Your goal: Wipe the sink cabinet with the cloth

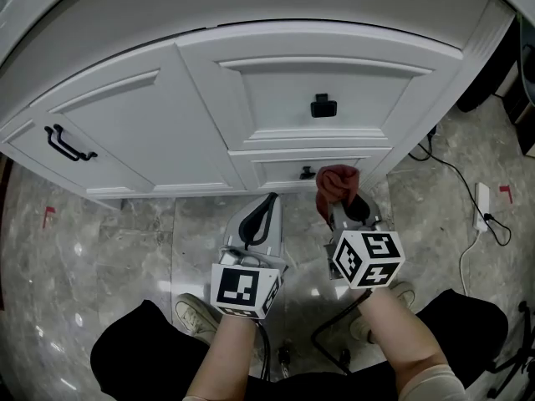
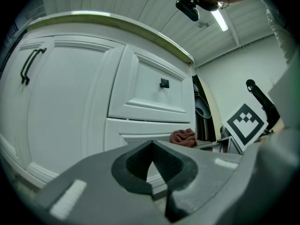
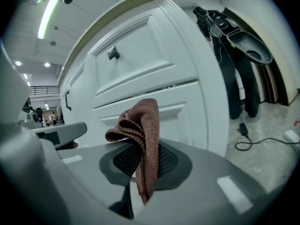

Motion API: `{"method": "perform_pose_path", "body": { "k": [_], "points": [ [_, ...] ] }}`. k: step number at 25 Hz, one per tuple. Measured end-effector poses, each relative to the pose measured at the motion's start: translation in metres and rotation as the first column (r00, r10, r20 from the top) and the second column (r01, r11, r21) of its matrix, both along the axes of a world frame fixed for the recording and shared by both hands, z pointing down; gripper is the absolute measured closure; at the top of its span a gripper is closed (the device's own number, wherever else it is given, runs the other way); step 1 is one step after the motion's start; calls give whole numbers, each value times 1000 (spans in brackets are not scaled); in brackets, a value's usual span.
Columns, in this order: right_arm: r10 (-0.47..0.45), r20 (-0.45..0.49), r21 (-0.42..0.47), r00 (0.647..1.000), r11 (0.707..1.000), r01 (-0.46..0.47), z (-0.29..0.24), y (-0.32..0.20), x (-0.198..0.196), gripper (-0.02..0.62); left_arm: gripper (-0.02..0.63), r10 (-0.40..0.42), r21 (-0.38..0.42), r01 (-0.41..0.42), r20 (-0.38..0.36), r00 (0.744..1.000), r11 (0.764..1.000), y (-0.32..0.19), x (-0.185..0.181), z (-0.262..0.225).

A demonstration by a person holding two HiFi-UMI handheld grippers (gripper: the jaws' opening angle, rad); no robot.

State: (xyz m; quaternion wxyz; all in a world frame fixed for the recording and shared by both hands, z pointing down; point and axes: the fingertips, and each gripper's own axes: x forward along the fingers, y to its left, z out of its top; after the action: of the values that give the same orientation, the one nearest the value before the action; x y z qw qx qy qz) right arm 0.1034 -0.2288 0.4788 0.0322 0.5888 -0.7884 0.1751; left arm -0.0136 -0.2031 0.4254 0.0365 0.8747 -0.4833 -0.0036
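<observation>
While tight on cloth [image 1: 337, 182], right gripper [image 1: 346, 210] by white cabinet [image 1: 167, 124]; left gripper [image 1: 269, 199], jaws together; marble floor [image 1: 109, 257].

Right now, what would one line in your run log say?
right gripper: shut on cloth | cloth: by lower cabinet drawer, contact unclear | left gripper: shut, empty

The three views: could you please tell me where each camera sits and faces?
Head view: on the person's head, facing steeply down at the white sink cabinet; both forearms, left gripper and right gripper show.
Left gripper view: on the left gripper, looking up along its shut, empty jaws at the cabinet.
Right gripper view: on the right gripper, looking along jaws shut on the brown cloth toward the drawers.
Shared: both gripper views show the upper drawer's black knob.
</observation>
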Motion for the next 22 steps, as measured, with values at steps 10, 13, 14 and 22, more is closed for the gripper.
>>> {"method": "perform_pose_path", "body": {
  "k": [10,13,14,22],
  "points": [
    [-205,62,-41,977,977,208,29,-14,-136,515,606,-152,-29,152,-2,988,988,-4,-90,16],
    [-236,68,-50,969,970,239,33,-22,-160,515,606,-177,-37,176,-9,984,984,-5,-104,19],
    [-239,74,-56,968,968,243,34,-24,-165,515,606,-180,-38,180,-11,984,983,-5,-106,20],
    [-167,129,-99,978,979,180,42,-35,-141,515,606,-148,-42,148,-8,989,988,-7,-92,24]
  ]
}}
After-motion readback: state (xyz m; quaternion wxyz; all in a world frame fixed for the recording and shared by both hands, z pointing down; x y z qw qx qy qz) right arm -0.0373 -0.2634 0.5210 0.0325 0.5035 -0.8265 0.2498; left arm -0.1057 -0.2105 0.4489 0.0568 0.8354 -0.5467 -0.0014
